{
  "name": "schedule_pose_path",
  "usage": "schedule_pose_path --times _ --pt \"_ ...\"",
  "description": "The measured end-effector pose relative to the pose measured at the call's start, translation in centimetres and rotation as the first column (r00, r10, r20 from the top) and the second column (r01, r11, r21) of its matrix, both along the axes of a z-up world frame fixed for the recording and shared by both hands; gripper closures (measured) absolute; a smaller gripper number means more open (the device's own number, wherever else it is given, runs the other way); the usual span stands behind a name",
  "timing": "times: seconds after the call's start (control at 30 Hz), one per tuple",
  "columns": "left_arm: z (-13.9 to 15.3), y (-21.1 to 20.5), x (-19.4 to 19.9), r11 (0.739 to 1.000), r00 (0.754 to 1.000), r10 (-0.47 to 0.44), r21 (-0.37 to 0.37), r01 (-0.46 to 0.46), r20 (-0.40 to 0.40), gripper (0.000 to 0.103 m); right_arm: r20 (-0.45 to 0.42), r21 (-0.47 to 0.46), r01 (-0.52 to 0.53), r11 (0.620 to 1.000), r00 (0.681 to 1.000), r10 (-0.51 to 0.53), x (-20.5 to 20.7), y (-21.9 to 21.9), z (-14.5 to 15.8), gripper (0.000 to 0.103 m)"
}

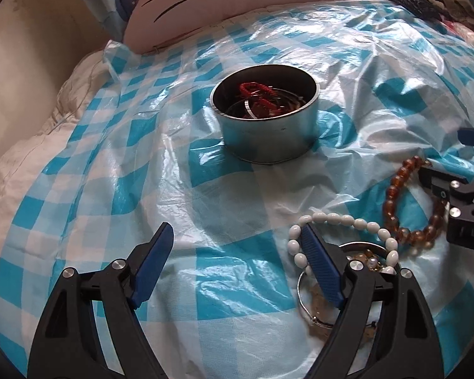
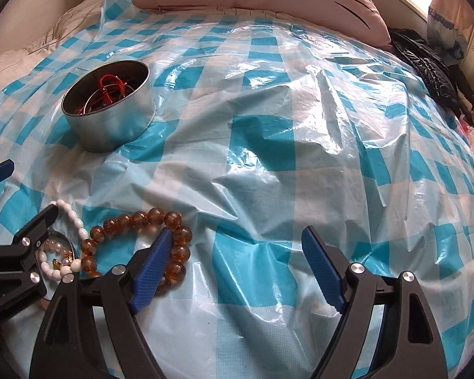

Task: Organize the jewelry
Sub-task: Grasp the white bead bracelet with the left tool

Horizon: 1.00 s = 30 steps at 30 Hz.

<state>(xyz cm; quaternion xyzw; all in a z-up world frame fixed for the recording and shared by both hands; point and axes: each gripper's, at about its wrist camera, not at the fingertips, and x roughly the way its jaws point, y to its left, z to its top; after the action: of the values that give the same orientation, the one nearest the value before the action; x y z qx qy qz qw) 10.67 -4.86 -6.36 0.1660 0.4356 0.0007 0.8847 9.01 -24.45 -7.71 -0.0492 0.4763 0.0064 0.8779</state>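
Round metal tin [image 1: 265, 117], ahead of left gripper [image 1: 237, 252]: red cord bracelet [image 1: 257, 93], metal bangles inside. White bead bracelet [image 1: 341, 221] against its right finger; amber bead bracelet [image 2: 142, 240] beside right gripper [image 2: 237, 252]. Both jaws apart, empty. Checked plastic sheet [image 2: 300, 158] open ahead.

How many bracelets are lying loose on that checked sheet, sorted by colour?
White bead bracelet: 1
Amber-brown bead bracelet: 1
Thin silver bangle: 1
Small pale pearl and gold bead piece: 1, partly hidden, so it may be more than one
Total: 4 loose pieces. The metal tin already holds a red cord piece and others too tangled to count.
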Motion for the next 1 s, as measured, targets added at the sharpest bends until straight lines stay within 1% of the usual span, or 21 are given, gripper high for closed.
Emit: schedule_pose_path --times 0.1,0.17,0.2,0.27,0.33,0.4,0.47,0.53,0.63,0.73,0.77,0.8,0.83,0.87,0.9,0.93,0.97,1.0 --pt "0.3 2.9 0.8 0.991 0.993 0.116 -0.073 -0.117 -0.015 0.024 0.039 0.03 -0.026 0.999 0.999 0.025 -0.5 0.2 0.8 0.024" --pt "0.3 4.4 1.2 0.981 0.988 0.151 -0.12 -0.154 -0.034 0.024 0.064 0.084 -0.065 0.994 0.996 0.06 -1.0 0.3 1.5 0.024" --pt "0.3 4.7 1.2 0.978 0.987 0.158 -0.132 -0.162 -0.036 0.024 0.065 0.122 -0.084 0.989 0.995 0.076 -1.2 0.3 1.6 0.024" --pt "0.4 4.5 1.1 0.98 0.988 0.152 -0.124 -0.154 -0.026 0.024 0.044 0.219 -0.109 0.97 0.994 0.102 -1.2 -0.1 1.4 0.024" --pt "0.4 3.7 0.8 0.988 0.992 0.125 -0.095 -0.125 -0.006 0.024 0.025 0.321 -0.111 0.94 0.994 0.109 -1.0 -0.7 1.2 0.024" --pt "0.5 3.0 0.6 0.992 0.995 0.101 -0.072 -0.1 0.008 0.024 0.017 0.377 -0.101 0.921 0.995 0.103 -0.9 -1.2 1.1 0.025" --pt "0.5 2.6 0.7 0.994 0.996 0.087 -0.066 -0.087 0.011 0.024 0.004 0.395 -0.097 0.913 0.995 0.103 -0.8 -1.2 0.8 0.032" --pt "0.7 2.6 0.8 0.993 0.996 0.085 -0.078 -0.083 0.014 0.024 0.001 0.396 -0.104 0.912 0.994 0.113 -0.8 -1.0 0.8 0.044" --pt "1.0 3.1 1.0 0.989 0.996 0.087 -0.123 -0.084 0.013 0.024 -0.001 0.386 -0.127 0.914 0.99 0.138 -0.8 -0.3 0.6 0.046" --pt "0.8 3.5 1.3 0.98 0.997 0.071 -0.183 -0.072 -0.014 0.024 -0.043 0.329 -0.118 0.937 0.989 0.139 -0.2 0.4 -0.3 0.047" --pt "0.7 3.5 1.4 0.976 0.998 0.059 -0.206 -0.063 -0.025 0.033 -0.044 0.309 -0.121 0.943 0.989 0.142 -0.2 0.7 -0.4 0.048" --pt "0.5 3.5 1.4 0.973 0.998 0.049 -0.223 -0.057 -0.041 0.046 -0.04 0.294 -0.129 0.947 0.988 0.147 -0.3 1.0 -0.4 0.053" --pt "0.2 3.5 1.5 0.971 0.997 0.041 -0.233 -0.054 -0.059 0.052 -0.038 0.281 -0.136 0.95 0.988 0.152 -0.3 1.2 -0.4 0.055" --pt "-0.1 3.4 1.6 0.971 0.997 0.032 -0.234 -0.049 -0.075 0.07 -0.037 0.274 -0.144 0.951 0.986 0.16 -0.4 1.4 -0.5 0.058" --pt "-0.3 3.2 1.7 0.971 0.996 0.019 -0.236 -0.038 -0.084 0.084 -0.036 0.265 -0.148 0.953 0.986 0.163 -0.4 1.5 -0.5 0.067" --pt "-0.4 2.9 1.6 0.972 0.996 0.006 -0.235 -0.026 -0.087 0.088 -0.032 0.252 -0.15 0.956 0.986 0.163 -0.4 1.6 -0.5 0.072" --pt "-0.5 2.6 1.5 0.973 0.996 -0.007 -0.231 -0.013 -0.087 0.094 -0.027 0.254 -0.154 0.955 0.986 0.166 -0.5 1.5 -0.4 0.075" --pt "-0.5 2.3 1.4 0.975 0.996 -0.019 -0.224 -0.001 -0.087 0.096 -0.028 0.29 -0.157 0.944 0.985 0.172 -0.4 1.3 -0.4 0.091"
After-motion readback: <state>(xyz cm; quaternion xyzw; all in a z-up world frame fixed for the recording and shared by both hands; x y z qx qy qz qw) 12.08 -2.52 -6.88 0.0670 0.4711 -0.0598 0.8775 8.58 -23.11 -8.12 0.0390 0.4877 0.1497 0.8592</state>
